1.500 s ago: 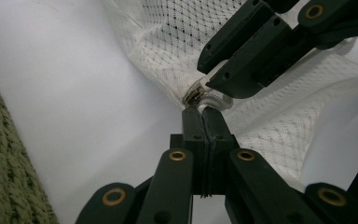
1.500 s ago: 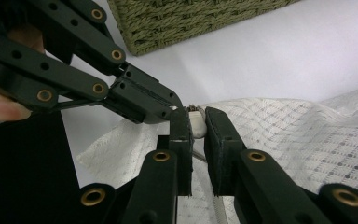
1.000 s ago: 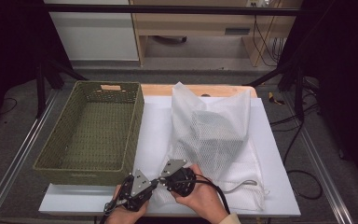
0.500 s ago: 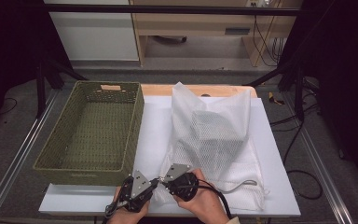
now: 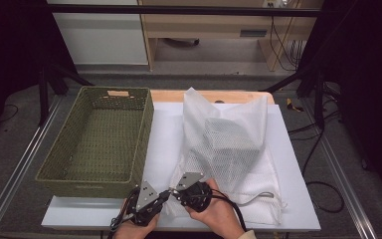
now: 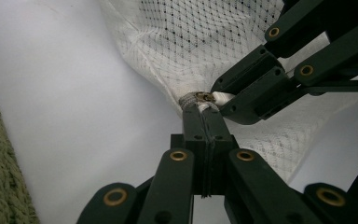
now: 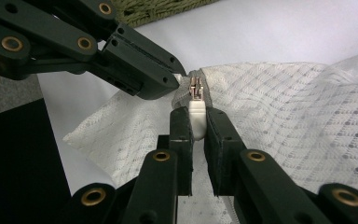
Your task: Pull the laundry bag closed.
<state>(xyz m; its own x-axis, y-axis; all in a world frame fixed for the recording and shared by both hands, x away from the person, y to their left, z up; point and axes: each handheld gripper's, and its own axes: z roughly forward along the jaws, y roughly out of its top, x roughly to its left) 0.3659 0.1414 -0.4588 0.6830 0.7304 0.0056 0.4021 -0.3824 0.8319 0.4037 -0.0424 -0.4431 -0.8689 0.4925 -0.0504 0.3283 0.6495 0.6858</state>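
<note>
A white mesh laundry bag [image 5: 229,149] lies on the white table [image 5: 164,129], with a grey bundle showing through its mesh. Both grippers meet at the bag's near left corner. My left gripper [image 5: 165,195] [image 6: 200,105] is shut on the fabric at the zip's end [image 6: 195,98]. My right gripper [image 5: 173,192] [image 7: 198,116] is shut on the white zip pull [image 7: 198,112], with the metal slider [image 7: 196,87] just beyond its tips. In the right gripper view the left gripper [image 7: 179,77] comes in from the upper left and pinches the bag's edge.
A green woven basket [image 5: 99,139] stands empty along the table's left side, close to the left gripper. A white drawstring cord [image 5: 261,196] trails from the bag near the front right. Metal rails run along both sides of the table.
Both hands and grippers have edged slightly to the right at the bag's corner. The bag and basket lie as before.
</note>
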